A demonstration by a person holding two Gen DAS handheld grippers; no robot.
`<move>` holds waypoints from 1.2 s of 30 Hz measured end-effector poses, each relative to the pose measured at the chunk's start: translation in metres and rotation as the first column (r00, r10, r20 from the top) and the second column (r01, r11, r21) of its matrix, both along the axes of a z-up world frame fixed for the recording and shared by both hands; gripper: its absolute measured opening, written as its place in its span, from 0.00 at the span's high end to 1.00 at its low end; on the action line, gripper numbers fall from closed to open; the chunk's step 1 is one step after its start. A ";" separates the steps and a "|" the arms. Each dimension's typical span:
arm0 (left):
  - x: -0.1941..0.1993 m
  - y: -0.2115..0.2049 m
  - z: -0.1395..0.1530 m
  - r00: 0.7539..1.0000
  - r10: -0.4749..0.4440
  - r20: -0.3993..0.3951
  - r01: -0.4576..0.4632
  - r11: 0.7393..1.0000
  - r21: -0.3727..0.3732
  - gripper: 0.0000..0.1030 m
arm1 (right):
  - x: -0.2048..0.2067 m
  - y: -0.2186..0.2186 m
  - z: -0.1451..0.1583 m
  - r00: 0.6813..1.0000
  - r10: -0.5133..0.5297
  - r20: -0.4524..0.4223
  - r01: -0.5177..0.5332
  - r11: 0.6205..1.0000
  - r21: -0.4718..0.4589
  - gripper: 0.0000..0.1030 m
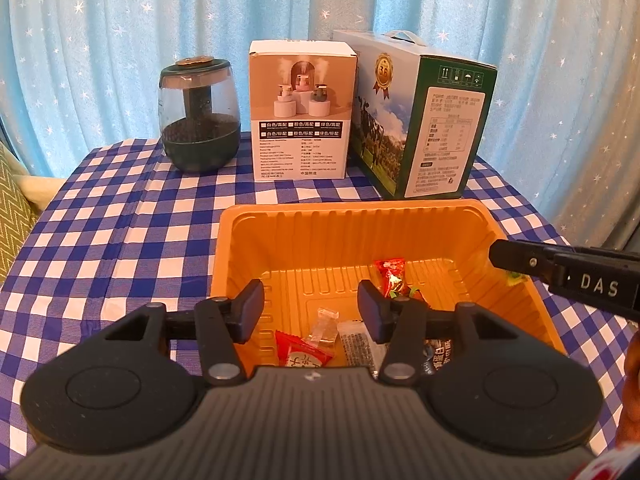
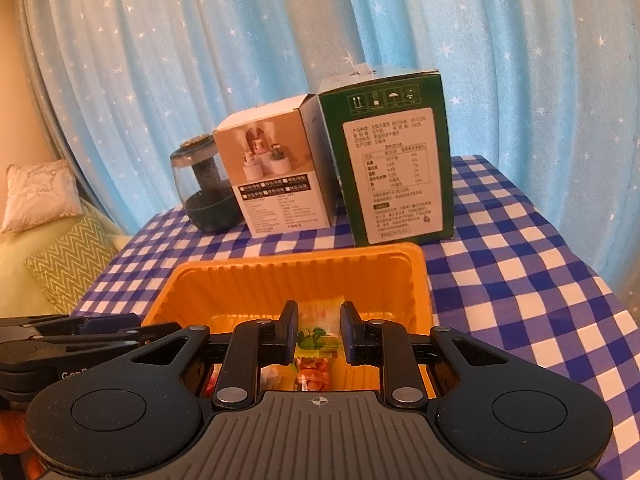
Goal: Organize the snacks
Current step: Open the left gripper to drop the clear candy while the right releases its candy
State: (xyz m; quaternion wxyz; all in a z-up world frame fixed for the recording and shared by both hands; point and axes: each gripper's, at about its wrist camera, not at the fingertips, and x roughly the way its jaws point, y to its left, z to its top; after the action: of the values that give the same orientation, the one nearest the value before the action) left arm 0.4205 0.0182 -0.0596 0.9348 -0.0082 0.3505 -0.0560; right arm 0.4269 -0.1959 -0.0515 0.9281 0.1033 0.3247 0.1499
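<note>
Snacks (image 1: 304, 350) lie in the orange tray (image 1: 280, 236) at lower centre, under my left gripper (image 1: 311, 312), spread apart and empty. Right view: my right gripper (image 2: 319, 332) straddles a green-orange packet (image 2: 318, 338), grip uncertain; it could slip crooked.

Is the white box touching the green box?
Cannot tell. In the left wrist view the white box and green box meet edge to edge, with no gap showing; the right wrist view shows them overlapping.
</note>
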 end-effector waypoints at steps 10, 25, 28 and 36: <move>0.000 0.001 0.001 1.000 0.007 0.004 -0.007 1.000 0.013 0.38 | 0.001 -0.013 0.001 0.998 -0.066 0.014 0.066 0.998 0.025 0.43; -0.002 0.001 0.002 0.999 0.030 0.021 -0.031 0.999 0.044 0.18 | 0.001 -0.014 -0.003 0.998 -0.064 -0.012 0.063 0.998 -0.007 0.43; -0.004 0.001 0.003 0.999 0.037 0.029 -0.039 0.998 0.051 0.15 | 0.001 -0.012 -0.003 0.999 -0.053 -0.013 0.053 0.998 -0.021 0.38; -0.012 0.010 0.004 0.997 0.062 0.038 -0.064 0.997 0.052 0.00 | -0.005 -0.012 -0.003 0.999 -0.036 -0.019 0.035 0.998 -0.061 0.15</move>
State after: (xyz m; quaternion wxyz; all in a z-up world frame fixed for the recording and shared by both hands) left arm 0.4081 0.0277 -0.0553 0.9422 0.0065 0.3344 -0.0175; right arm 0.4215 -0.2075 -0.0548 0.9301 0.0826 0.3364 0.1226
